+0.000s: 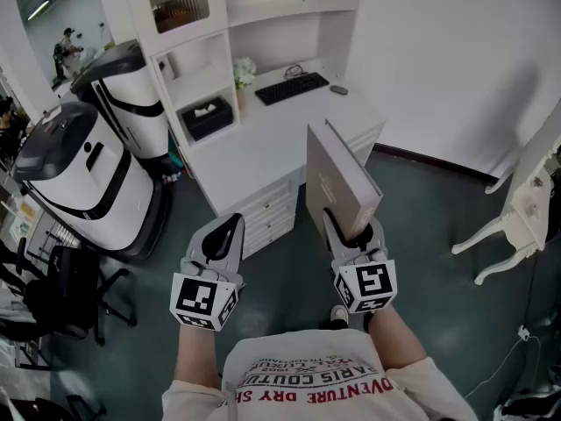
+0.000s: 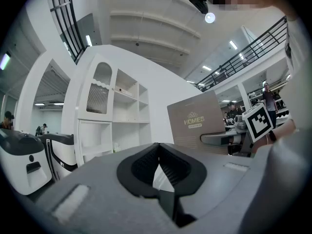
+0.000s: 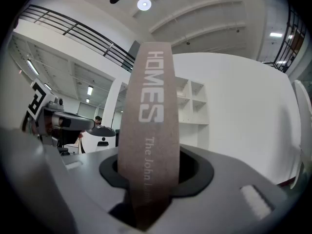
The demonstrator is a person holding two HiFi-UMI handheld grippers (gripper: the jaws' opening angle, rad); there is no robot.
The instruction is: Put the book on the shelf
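A tan hardcover book (image 1: 337,182) stands upright in my right gripper (image 1: 351,232), whose jaws are shut on its lower edge. In the right gripper view its spine (image 3: 148,130), printed "HOMES", rises straight out from between the jaws. The left gripper view shows the book's cover (image 2: 197,121) off to the right. My left gripper (image 1: 219,239) is held beside it at the same height, jaws closed together with nothing in them. The white shelf unit (image 1: 254,24) with open compartments stands ahead above the desk (image 1: 263,143).
On the desk lie a black keyboard (image 1: 291,87), a mouse (image 1: 339,89), a black tissue box (image 1: 207,117) and a small flower pot (image 1: 243,75). Two white-and-black machines (image 1: 74,178) stand left. A white chair (image 1: 526,200) is at the right, and black office chairs (image 1: 53,296) are at the lower left.
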